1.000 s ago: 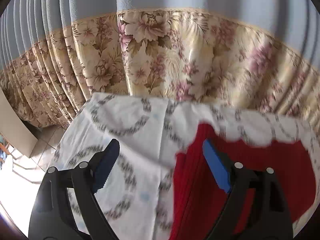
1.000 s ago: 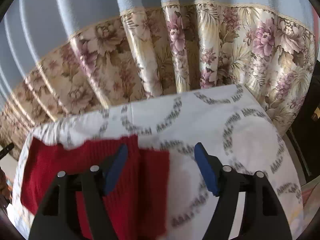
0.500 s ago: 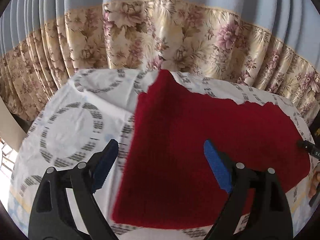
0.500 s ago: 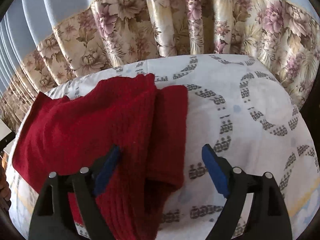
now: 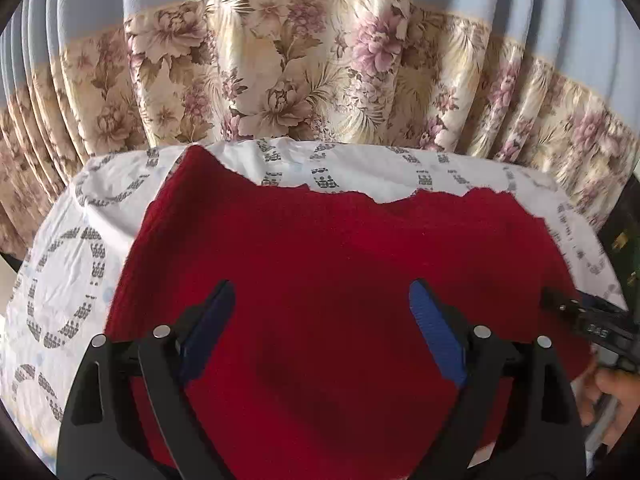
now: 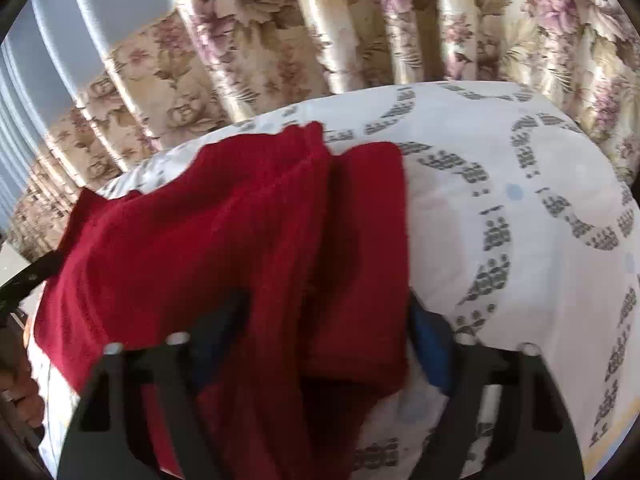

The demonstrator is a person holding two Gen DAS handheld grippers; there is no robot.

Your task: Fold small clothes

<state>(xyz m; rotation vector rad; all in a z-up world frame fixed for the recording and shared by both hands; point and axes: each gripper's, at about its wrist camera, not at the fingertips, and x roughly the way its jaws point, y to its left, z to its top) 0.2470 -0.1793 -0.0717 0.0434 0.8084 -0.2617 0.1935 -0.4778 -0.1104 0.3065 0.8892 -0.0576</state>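
Observation:
A red knit garment [image 5: 340, 264] lies spread on a white cloth with grey rings [image 5: 72, 280]. My left gripper [image 5: 320, 286] hovers over the garment's middle, open, with nothing between its blue pads [image 5: 436, 332]. In the right wrist view the garment [image 6: 192, 240] has a folded strip [image 6: 364, 240] along its right edge. My right gripper [image 6: 326, 308] is low over that edge, its jaws closing with the red fabric between them; the pads do not clearly press on it. The right gripper's tip [image 5: 580, 316] also shows at the left wrist view's right edge.
A floral curtain [image 5: 300, 80] with a blue upper part hangs right behind the covered surface. A hand [image 5: 612, 396] shows at the right edge. White cloth lies bare to the right of the garment [image 6: 540, 220]. A dark object [image 5: 624, 248] stands at the far right.
The left gripper has travelled right and down, from the bare cloth to over the garment's middle. The right gripper has sunk onto the garment's right edge and its jaws have narrowed.

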